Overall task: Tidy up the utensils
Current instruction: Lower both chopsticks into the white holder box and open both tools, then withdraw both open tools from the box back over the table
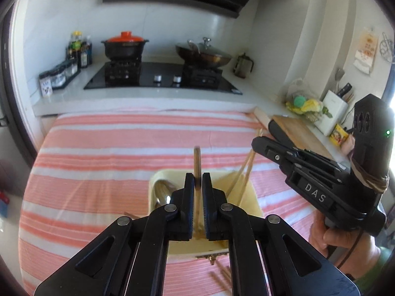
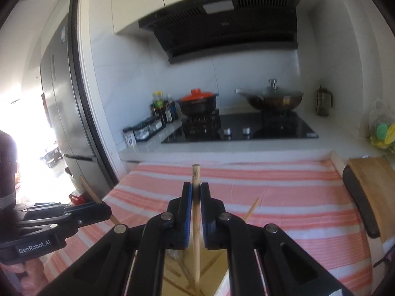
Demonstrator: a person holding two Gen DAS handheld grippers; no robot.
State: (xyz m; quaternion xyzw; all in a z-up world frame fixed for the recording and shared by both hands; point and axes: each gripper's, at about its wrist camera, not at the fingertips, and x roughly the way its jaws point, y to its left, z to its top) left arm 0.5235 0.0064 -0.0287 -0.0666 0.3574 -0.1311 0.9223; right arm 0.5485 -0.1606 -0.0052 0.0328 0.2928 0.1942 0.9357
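Both wrist views look forward and downward, close above the pink-and-white striped cloth-covered surface [image 1: 123, 148], toward the black glass stove [image 2: 246, 130] at centre frame; each catches the other gripper at its edge.

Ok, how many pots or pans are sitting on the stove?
2, both on the black hob: a black pot with an orange lid at its left, a lidded wok at its right. Nothing seems hidden behind them.
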